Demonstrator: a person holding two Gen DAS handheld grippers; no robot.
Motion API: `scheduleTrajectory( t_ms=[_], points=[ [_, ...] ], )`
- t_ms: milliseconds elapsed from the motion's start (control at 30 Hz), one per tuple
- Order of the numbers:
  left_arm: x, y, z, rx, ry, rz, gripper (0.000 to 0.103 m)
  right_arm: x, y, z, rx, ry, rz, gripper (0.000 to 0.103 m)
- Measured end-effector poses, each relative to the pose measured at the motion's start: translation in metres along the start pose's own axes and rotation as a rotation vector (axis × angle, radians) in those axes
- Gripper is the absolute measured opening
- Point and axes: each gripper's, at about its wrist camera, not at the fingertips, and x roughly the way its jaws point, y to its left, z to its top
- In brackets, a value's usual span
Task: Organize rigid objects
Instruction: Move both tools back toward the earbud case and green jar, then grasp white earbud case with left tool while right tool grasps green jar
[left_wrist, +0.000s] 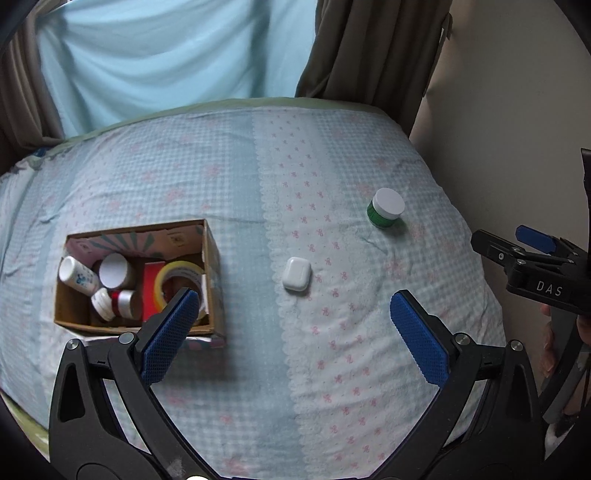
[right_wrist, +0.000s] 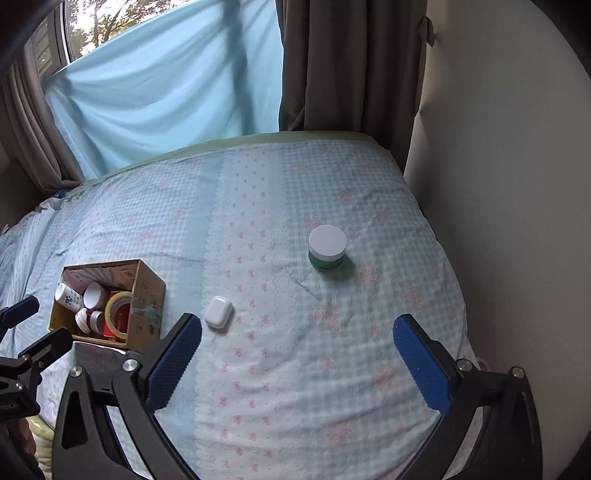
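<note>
A bed (left_wrist: 332, 369) covered in a pale blue checked sheet with pink bow bands fills both views; it carries everything. Behind its far edge hang a light blue cloth (left_wrist: 166, 66) and brown curtains (left_wrist: 369, 48), and a plain wall (right_wrist: 498, 184) runs along its right edge.

The left gripper (left_wrist: 291, 332) hovers over the near part of the bed with its jaws spread wide and nothing between the blue pads (left_wrist: 168, 339). The right gripper (right_wrist: 297, 354) is likewise wide open and empty above the near right part of the bed; in the left wrist view it shows at the right edge (left_wrist: 532, 266).

A cardboard box (left_wrist: 212, 273) sits open-topped toward the left edge of the bed. Inside it lie a roll of yellow tape (left_wrist: 173, 277) against the right wall, a red packet (left_wrist: 151, 280) beside the tape, a white bottle with blue print (left_wrist: 77, 277) tilted at the left wall, a white-lidded jar (left_wrist: 112, 271) next to that bottle, and two smaller white-capped containers (left_wrist: 110, 302) toward the near wall. The left pad of the left gripper overlaps the box's near right corner in the left wrist view.

A green jar with a white lid (right_wrist: 327, 249) stands upright toward the right edge of the bed, well apart from the box.

A white earbud case (left_wrist: 297, 275) lies closed on the bow-patterned band near the middle of the bed, between the box and the green jar, touching neither.
</note>
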Motion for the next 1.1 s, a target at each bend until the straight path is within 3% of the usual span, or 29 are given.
scheduleTrajectory(
  t_ms=[267, 467, 600, 800, 1100],
  points=[
    [0.112, -0.035, -0.019, 0.03, 0.034, 0.006, 0.103, 0.083, -0.041, 0.009, -0.036, -0.015, 0.065, 0.103],
    [0.218, -0.027, -0.043, 0.089, 0.044, 0.032, 0.103, 0.164, -0.053, -0.001, -0.077, -0.029, 0.077, 0.103],
    [0.266, -0.014, -0.053, 0.105, 0.038, 0.034, 0.103, 0.211, -0.057, -0.011, -0.075, -0.033, 0.084, 0.103],
    [0.301, -0.005, -0.059, 0.145, 0.019, -0.002, 0.103, 0.258, -0.057, -0.014, -0.054, -0.051, 0.086, 0.103],
    [0.306, 0.0, -0.053, 0.192, -0.033, -0.058, 0.099, 0.297, -0.05, 0.006, -0.047, -0.123, 0.035, 0.103]
  ],
)
